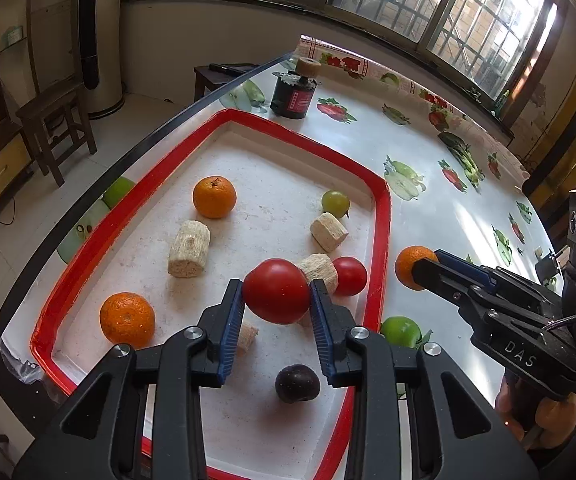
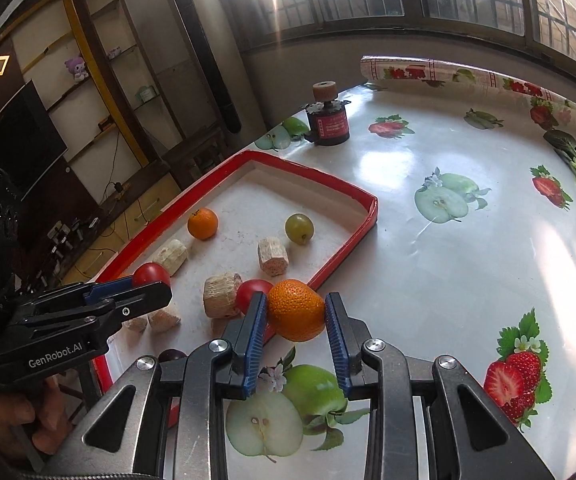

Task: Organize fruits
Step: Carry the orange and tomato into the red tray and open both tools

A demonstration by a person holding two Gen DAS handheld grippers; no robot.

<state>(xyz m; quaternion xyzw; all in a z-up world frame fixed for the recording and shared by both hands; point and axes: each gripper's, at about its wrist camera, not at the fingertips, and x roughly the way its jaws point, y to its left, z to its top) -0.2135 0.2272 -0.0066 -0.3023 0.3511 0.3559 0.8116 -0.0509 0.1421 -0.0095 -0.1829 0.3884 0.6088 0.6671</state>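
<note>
A red-rimmed white tray (image 1: 383, 216) lies on the table. My left gripper (image 1: 276, 300) is shut on a red tomato (image 1: 276, 291) and holds it above the tray. My right gripper (image 2: 296, 314) is shut on an orange (image 2: 295, 310) just outside the tray's right rim; it also shows in the left wrist view (image 1: 411, 266). In the tray lie two oranges (image 1: 214, 197) (image 1: 127, 320), a second tomato (image 1: 349, 276), a green grape-like fruit (image 1: 335, 203), a dark plum (image 1: 297, 383) and several beige cut stalk pieces (image 1: 188, 249).
A black jar with a cork-like roll on top (image 1: 292, 94) stands at the table's far edge beyond the tray. The tablecloth (image 2: 467, 264) has printed fruit pictures. A wooden stool (image 1: 54, 128) and cabinets stand left of the table.
</note>
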